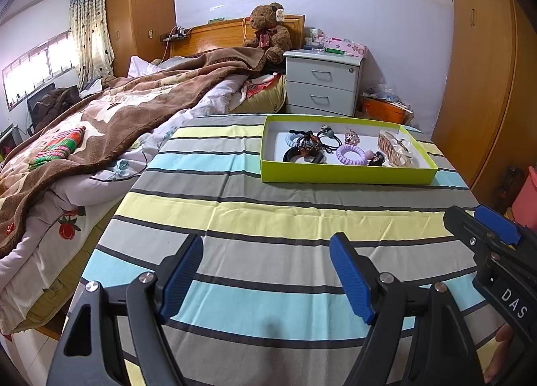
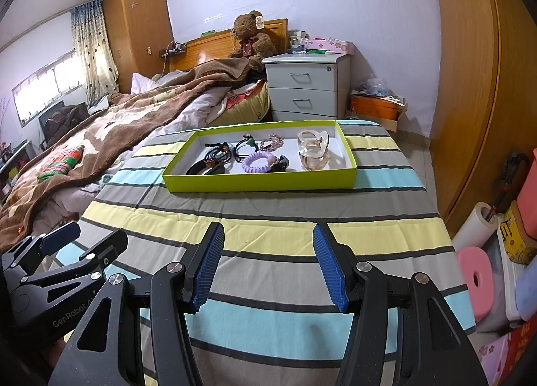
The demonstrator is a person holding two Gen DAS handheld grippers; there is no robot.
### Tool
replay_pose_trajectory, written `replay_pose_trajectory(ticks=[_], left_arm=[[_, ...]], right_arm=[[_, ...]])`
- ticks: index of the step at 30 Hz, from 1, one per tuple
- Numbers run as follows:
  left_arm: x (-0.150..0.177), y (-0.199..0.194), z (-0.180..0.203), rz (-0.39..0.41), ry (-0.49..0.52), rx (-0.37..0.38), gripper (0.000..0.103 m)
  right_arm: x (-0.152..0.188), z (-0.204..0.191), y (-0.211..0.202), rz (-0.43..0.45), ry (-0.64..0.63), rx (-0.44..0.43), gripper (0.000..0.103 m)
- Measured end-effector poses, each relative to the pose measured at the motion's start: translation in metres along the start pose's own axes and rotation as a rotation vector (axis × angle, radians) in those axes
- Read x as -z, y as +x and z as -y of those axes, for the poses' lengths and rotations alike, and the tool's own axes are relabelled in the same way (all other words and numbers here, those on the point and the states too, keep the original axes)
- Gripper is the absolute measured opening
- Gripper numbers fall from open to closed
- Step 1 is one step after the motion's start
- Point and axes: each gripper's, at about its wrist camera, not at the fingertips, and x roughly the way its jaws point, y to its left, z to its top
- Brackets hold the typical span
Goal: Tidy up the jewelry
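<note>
A shallow lime-green box (image 1: 349,175) (image 2: 261,181) sits toward the far end of a striped cloth-covered table (image 1: 268,218) (image 2: 268,218). Inside lie several hair accessories: a purple coil tie (image 1: 350,153) (image 2: 256,162), black bands (image 1: 303,154) (image 2: 204,168), a clear claw clip (image 1: 396,148) (image 2: 313,149) and a sparkly piece (image 1: 351,138) (image 2: 272,142). My left gripper (image 1: 266,246) hovers open over the near table, nothing between its blue pads. My right gripper (image 2: 268,235) is likewise open and empty, well short of the box. Each gripper shows at the edge of the other's view.
An unmade bed with a brown blanket (image 1: 100,124) (image 2: 100,131) borders the table's left side. A white nightstand (image 1: 322,84) (image 2: 305,87) stands behind the box, wooden wardrobes (image 1: 483,67) on the right. Pink stool (image 2: 476,275), paper roll (image 2: 476,221) and bins crowd the floor at right.
</note>
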Motion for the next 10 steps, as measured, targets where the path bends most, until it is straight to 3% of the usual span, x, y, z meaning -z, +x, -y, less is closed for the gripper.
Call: replay_pose_trajectory(ticks=[10], left_arm=[[0.0006,0.0002,-0.0006,-0.004,-0.002,-0.002,0.080]], right_arm=[[0.0003,0.0000,0.0003,0.001,0.001,0.000,0.056]])
